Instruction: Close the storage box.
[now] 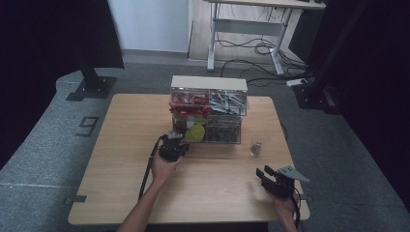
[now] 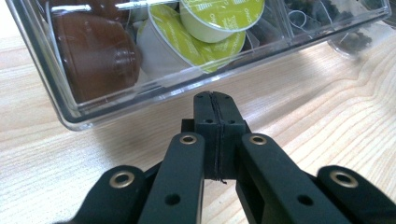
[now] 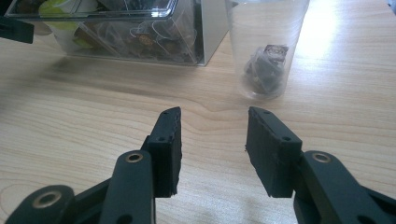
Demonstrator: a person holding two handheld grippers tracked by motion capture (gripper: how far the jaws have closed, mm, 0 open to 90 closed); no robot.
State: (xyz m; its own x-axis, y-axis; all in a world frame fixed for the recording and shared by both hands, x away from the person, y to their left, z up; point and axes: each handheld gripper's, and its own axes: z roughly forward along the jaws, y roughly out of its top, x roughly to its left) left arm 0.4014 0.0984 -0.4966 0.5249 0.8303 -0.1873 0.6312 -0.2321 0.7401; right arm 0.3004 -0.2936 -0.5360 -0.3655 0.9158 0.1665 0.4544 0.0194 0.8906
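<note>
The left gripper (image 2: 215, 100), jaws pressed together and empty, sat just before the clear plastic drawer (image 2: 154, 91) of light, rigid green-lidded coffee capsules (image 2: 219, 18). The slippery drawer was probably best hooked at its front lip. The right gripper (image 3: 214, 122) stood half open and empty, well apart from the drawer.

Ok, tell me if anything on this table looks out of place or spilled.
Nothing looks spilled. The lower drawer of the clear organizer sticks out toward the shut left gripper. The plastic cup stands upright.
</note>
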